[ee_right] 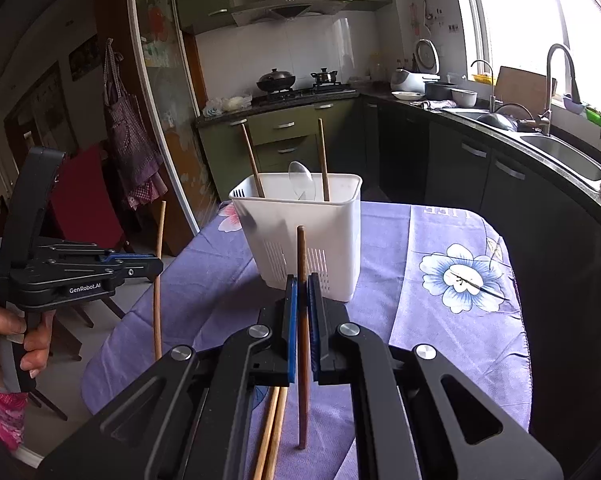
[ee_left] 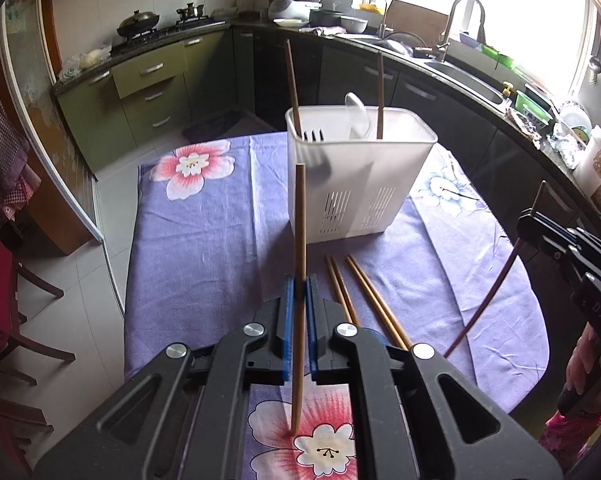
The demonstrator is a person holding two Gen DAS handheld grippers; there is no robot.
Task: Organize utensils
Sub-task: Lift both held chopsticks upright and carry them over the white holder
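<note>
My left gripper (ee_left: 299, 280) is shut on a light wooden chopstick (ee_left: 299, 220) that stands nearly upright, its lower tip just above the floral cloth. My right gripper (ee_right: 301, 280) is shut on a darker brown chopstick (ee_right: 301, 252), also upright. Each view shows the other gripper off to the side with its stick. Just beyond both stands a white slotted utensil holder (ee_left: 340, 172) (ee_right: 340, 248) with two chopsticks, a fork (ee_left: 312, 135) and a clear spoon (ee_left: 358, 114) in it. Several loose chopsticks (ee_left: 360, 300) (ee_right: 272, 432) lie on the cloth in front of the holder.
A purple flowered cloth (ee_left: 204, 240) covers the table. Dark wooden chairs (ee_left: 28, 280) stand to its left. A counter with a sink (ee_left: 472, 80) and dishes curves behind and to the right. A hand (ee_right: 4, 332) grips the left tool's handle.
</note>
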